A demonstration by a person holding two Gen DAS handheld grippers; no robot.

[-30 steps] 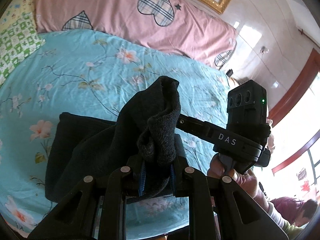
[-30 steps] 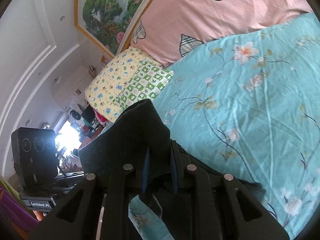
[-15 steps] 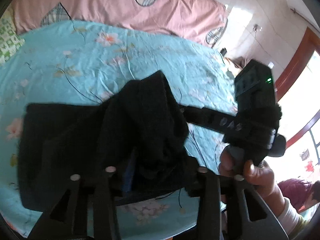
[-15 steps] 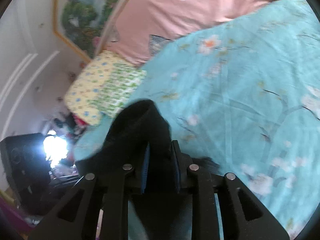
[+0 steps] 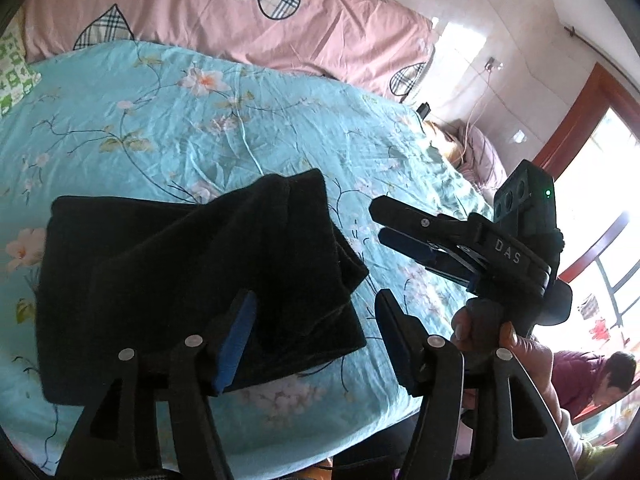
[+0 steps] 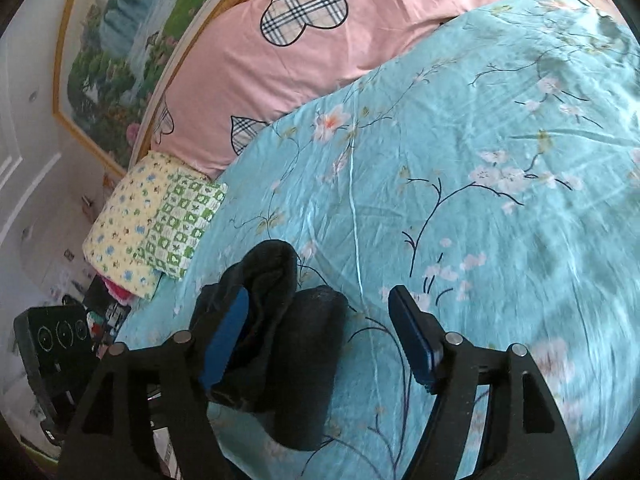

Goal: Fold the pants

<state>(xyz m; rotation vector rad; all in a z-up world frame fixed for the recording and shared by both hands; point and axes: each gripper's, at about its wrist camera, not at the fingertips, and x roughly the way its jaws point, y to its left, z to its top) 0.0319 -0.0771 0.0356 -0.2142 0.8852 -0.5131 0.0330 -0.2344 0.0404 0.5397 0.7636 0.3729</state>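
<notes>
The dark pants (image 5: pixel 180 272) lie folded in a thick stack on the turquoise floral bedsheet (image 5: pixel 200 120). My left gripper (image 5: pixel 316 336) is open, its blue pads on either side of the stack's near right corner, holding nothing. My right gripper (image 6: pixel 320 340) is open too; a bunched end of the pants (image 6: pixel 276 320) lies between its fingers, against the left pad. In the left wrist view the right gripper (image 5: pixel 380 224) hovers just right of the pants, jaws apart.
A pink pillow with plaid hearts (image 5: pixel 240 12) lies across the head of the bed. A yellow and green patterned pillow (image 6: pixel 156 216) sits at the bed's left side. A seated person (image 5: pixel 592 376) is beyond the bed's edge at lower right.
Both grippers were shut on raised folds of the pants; now both have opened and the fabric has dropped onto the stack. The right gripper has drawn back to the right.
</notes>
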